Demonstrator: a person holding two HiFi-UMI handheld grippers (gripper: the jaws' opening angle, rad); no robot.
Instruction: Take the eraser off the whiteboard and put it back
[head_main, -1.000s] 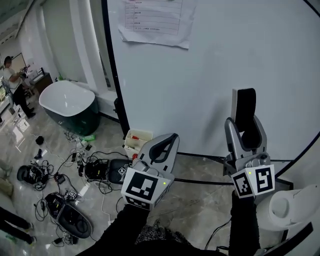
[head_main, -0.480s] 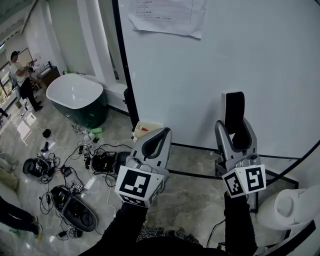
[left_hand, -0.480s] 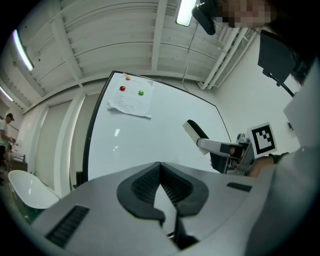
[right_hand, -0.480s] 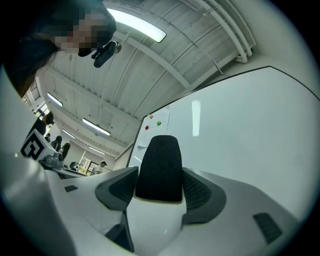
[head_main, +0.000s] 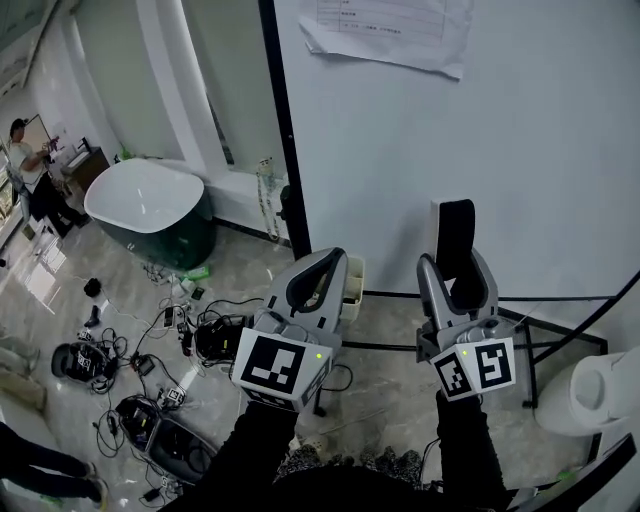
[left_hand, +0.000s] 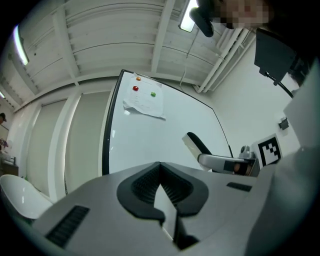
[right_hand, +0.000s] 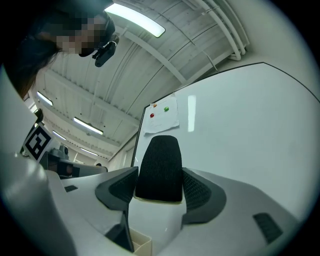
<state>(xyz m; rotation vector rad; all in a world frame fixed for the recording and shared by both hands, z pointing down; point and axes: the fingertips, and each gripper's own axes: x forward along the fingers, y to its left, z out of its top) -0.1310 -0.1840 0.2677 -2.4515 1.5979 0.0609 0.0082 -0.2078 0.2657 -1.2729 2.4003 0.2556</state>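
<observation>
Half the job looks done from where I stand: the eraser (head_main: 457, 225) is off the whiteboard (head_main: 520, 150) and sits upright in the right claw (head_main: 456, 262), its black felt end poking up past the jaw tips and its pale body wedged between the two dark pads. The jaws stand wide because the block itself is wide, and both pads bear on its sides, so I take that as a firm hold, not a loose cradle. The left claw (left_hand: 160, 175) is pressed together with nothing in it and hangs beside the right one, taking no part in the work. Both claws point toward the lower part of the board, and the eraser seems to be held clear of its white face, though I cannot judge the gap. Up near the top of the board a curling paper sheet (head_main: 390, 30) is pinned by a red magnet (left_hand: 135, 88) and a green one (left_hand: 153, 93). Off to the left, a dark-sided bathtub (head_main: 150, 205) and a tangle of cables (head_main: 130, 350) lie on the floor, well away from all this. What remains, as I reckon it, is the return: bring the eraser flat against the board, let it seat there, then spread the right claw and draw it off without dragging the block along.
</observation>
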